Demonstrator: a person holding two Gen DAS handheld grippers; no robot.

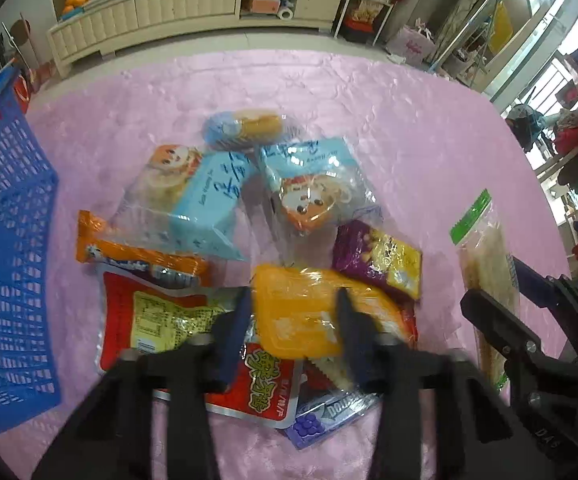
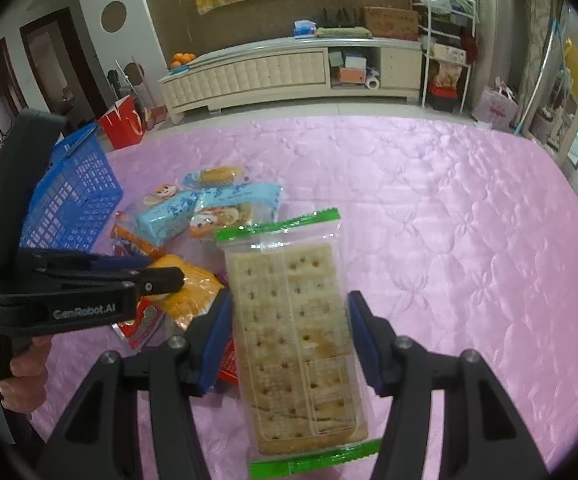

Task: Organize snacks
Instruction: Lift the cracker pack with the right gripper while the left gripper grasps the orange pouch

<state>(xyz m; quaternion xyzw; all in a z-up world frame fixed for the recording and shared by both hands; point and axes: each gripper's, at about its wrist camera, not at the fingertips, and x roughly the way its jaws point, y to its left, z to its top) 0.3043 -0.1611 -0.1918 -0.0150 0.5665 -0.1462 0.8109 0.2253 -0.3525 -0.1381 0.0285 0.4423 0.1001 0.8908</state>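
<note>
In the left wrist view, the left gripper [image 1: 293,300] is seen lowered over a heap of snack packets on the pink cloth [image 1: 429,128]. Its blue pads are set against the two sides of an orange packet [image 1: 301,316], which lies on top of the heap; the jaws are narrowed to the packet's width, and the packet appears to be pinched, though not yet lifted. The blue basket [image 1: 5,240] stands to the left of the heap, near it, and no packet can be seen inside from here. Beyond the orange packet lie two pale blue cake packets [image 1: 205,204], and to its right a purple packet [image 1: 377,260].

In the right wrist view, the right gripper [image 2: 291,332] is held partly open, a cracker packet [image 2: 293,340] with green seals between its pads. Whether the pads press on it cannot be told; the packet seems to lie on the cloth, to the right of the heap and far from the basket.

The step in hand is judged to be the taking of the orange packet. A firm grip, a lift clear of the neighbouring wrappers and a carry leftward over the basket's rim would be called for next.
</note>
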